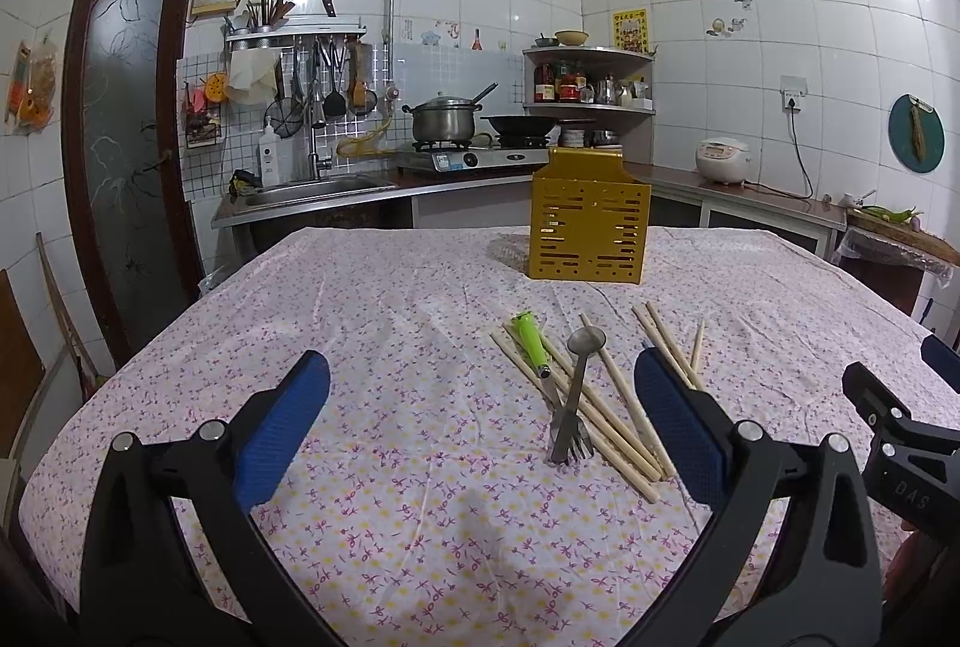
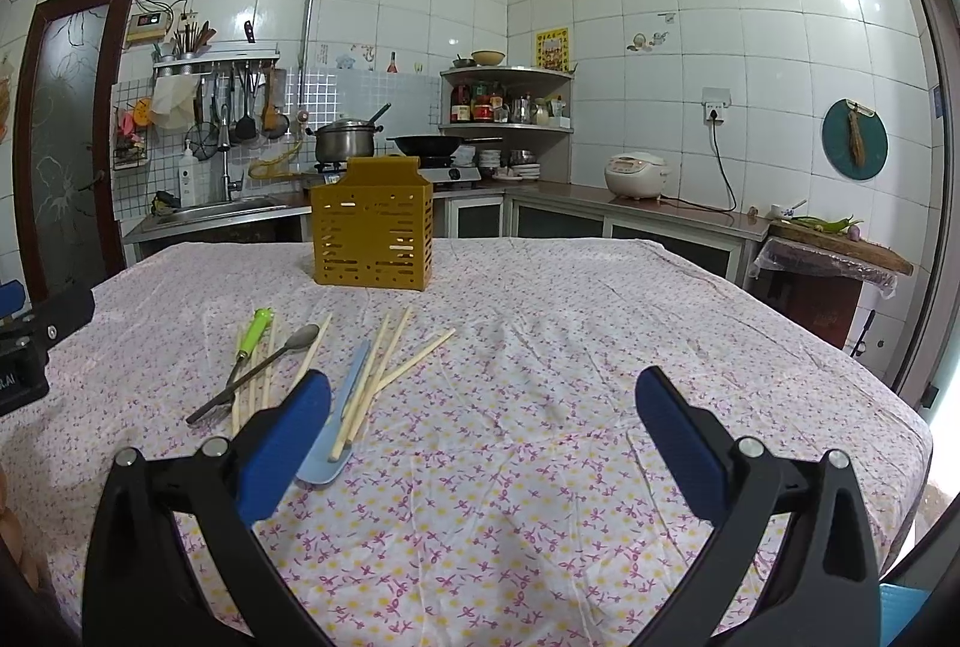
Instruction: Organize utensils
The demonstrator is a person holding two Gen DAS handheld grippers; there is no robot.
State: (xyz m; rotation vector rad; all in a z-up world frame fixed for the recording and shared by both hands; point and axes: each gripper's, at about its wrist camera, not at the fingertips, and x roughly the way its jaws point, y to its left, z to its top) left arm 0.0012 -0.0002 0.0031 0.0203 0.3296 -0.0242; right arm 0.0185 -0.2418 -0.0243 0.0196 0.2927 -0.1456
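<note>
A yellow slotted utensil holder (image 1: 588,227) (image 2: 373,227) stands upright at the far side of the table. In front of it lie several wooden chopsticks (image 1: 600,407) (image 2: 384,365), a metal spoon (image 1: 583,359) (image 2: 282,356), a fork (image 1: 570,446) with a green handle (image 1: 531,341) (image 2: 255,329), and a light blue spoon (image 2: 336,437). My left gripper (image 1: 480,428) hovers open just left of the pile, its right finger over the chopsticks. My right gripper (image 2: 480,437) is open to the right of the pile, with nothing between its fingers.
The table wears a floral cloth (image 1: 390,311) (image 2: 570,323). Behind it run a sink (image 1: 318,188), a stove with a pot (image 1: 444,119) and wok, and a rice cooker (image 2: 636,176). The other gripper's body shows at the right edge (image 1: 900,437) and left edge (image 2: 36,341).
</note>
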